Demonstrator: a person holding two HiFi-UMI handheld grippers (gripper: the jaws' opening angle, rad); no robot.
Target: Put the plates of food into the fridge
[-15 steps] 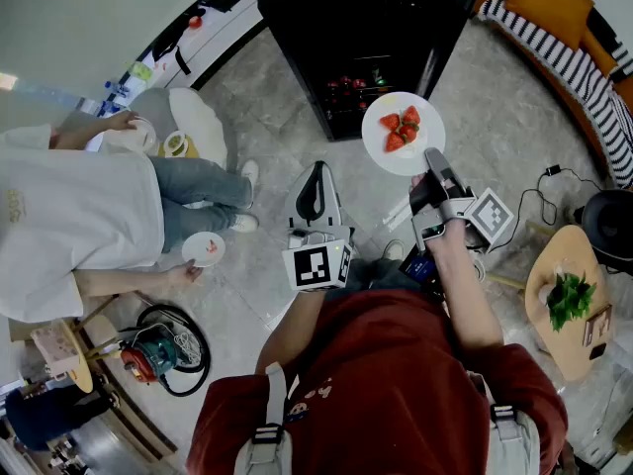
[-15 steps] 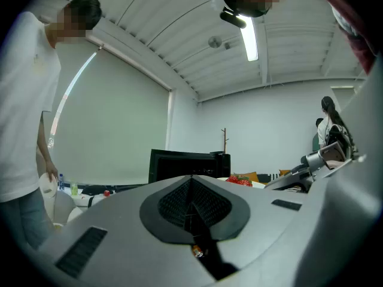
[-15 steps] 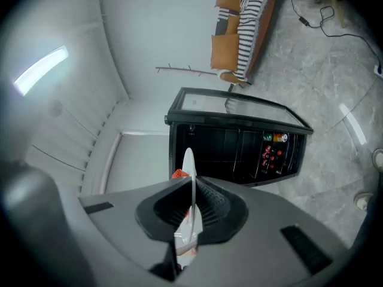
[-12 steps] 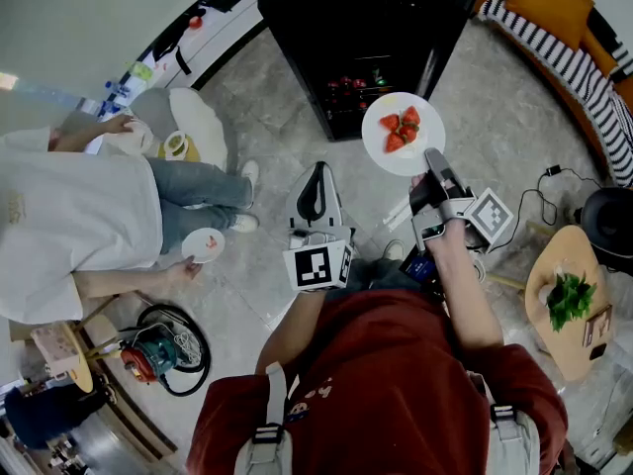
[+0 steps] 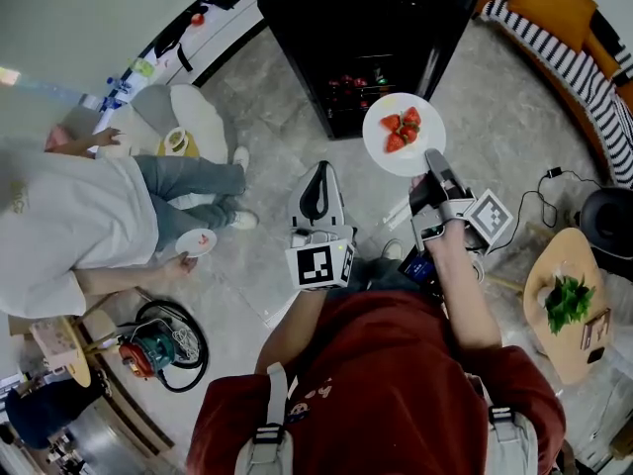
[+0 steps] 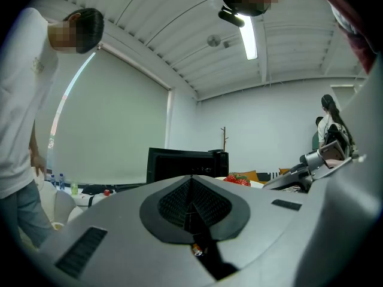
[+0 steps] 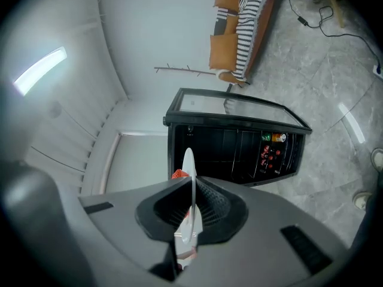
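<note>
Handling: round white plate of strawberries (image 5: 403, 134), probably stiff, fragile; rim grip.
Right gripper (image 5: 433, 163): pinching rim.
Left gripper (image 5: 316, 188): closed, empty.

Grey stone-tile floor (image 5: 495, 137), seen from above. At its far edge, centre: a black fridge (image 5: 361, 28) w/ small red items visible inside. Far right corner: an orange sofa (image 5: 554, 8) w/ a striped throw (image 5: 584, 62). Right edge: a round wooden side table (image 5: 554, 349) holding a leafy green plant (image 5: 569, 300). Just beyond it a black cable (image 5: 539, 191) trails on the tiles, near a dark round object (image 5: 608, 221) (can't tell what). Left side: a white rounded seat (image 5: 193, 117) and a standing person's white shoes (image 5: 240, 221). Near left corner: a teal & orange vacuum (image 5: 148, 349) inside its coiled black hose (image 5: 193, 364).
</note>
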